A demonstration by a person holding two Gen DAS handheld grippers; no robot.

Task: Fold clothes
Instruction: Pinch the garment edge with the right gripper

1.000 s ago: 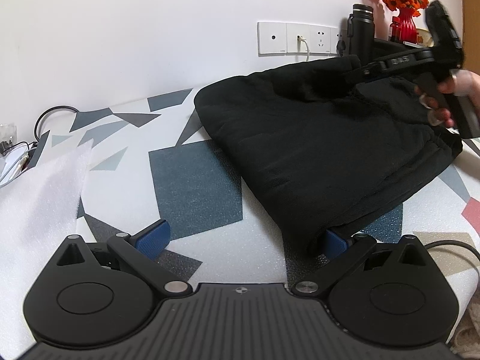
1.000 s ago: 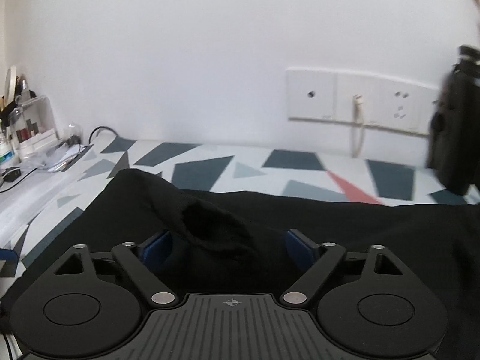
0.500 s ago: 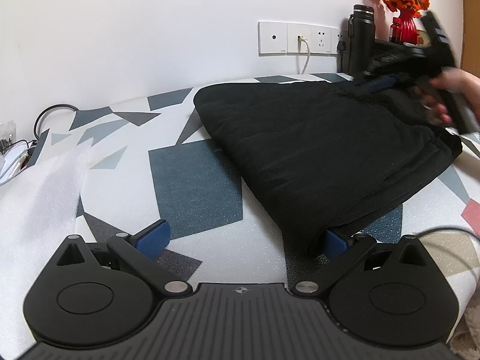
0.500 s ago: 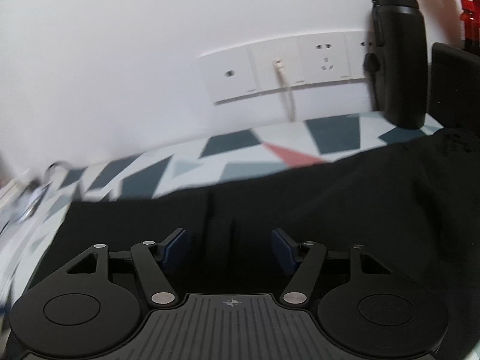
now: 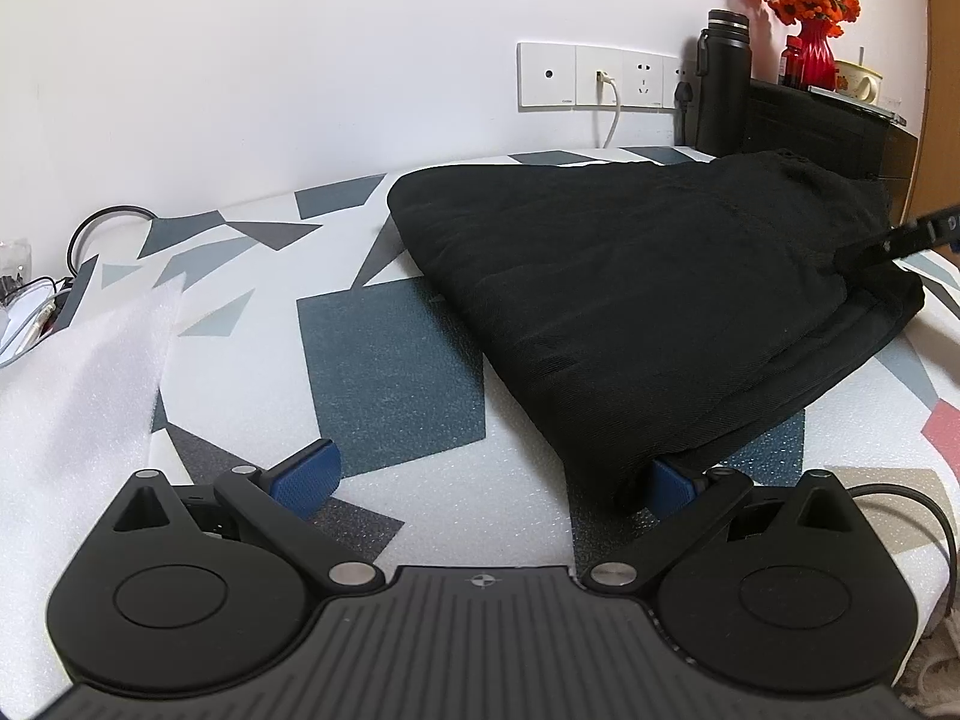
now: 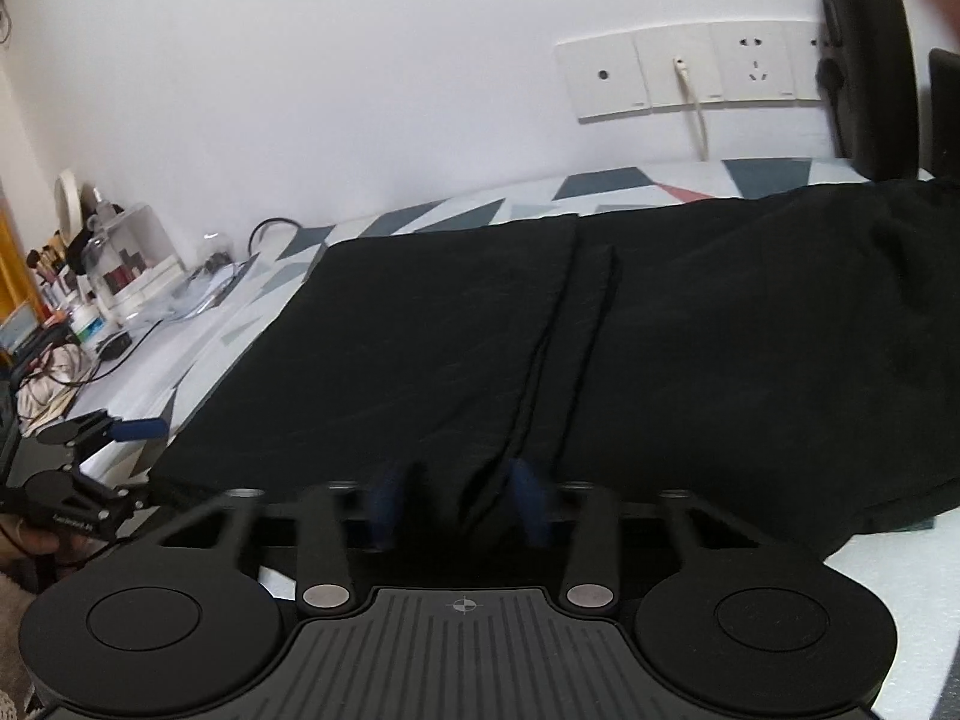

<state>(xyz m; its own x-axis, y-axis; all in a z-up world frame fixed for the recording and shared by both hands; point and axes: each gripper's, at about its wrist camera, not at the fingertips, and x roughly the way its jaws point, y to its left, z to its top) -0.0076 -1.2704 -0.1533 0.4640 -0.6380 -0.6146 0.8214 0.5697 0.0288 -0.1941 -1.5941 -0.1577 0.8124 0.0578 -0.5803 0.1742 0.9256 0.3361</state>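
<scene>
A folded black garment (image 5: 630, 300) lies on the patterned table cover (image 5: 384, 372). My left gripper (image 5: 486, 480) stands wide open at the garment's near corner. Its right blue pad (image 5: 669, 483) is tucked under the cloth and its left pad (image 5: 306, 474) rests on the bare cover. In the right wrist view the garment (image 6: 690, 348) fills the middle. My right gripper (image 6: 457, 504) sits at its near edge, with blurred fingers partly drawn in and a ridge of cloth between them. The left gripper (image 6: 141, 468) shows at the lower left, held by a hand (image 6: 24, 540).
A black flask (image 5: 723, 84), wall sockets with a white cable (image 5: 606, 75) and a red vase of orange flowers (image 5: 810, 48) stand at the back. A white foam sheet (image 5: 72, 396) lies at the left. Cosmetics and cables (image 6: 90, 288) crowd the far-left end.
The right gripper dropped the raised fold, swung to the garment's right edge, and its fingers have narrowed. The garment now lies flat. The left gripper has not moved.
</scene>
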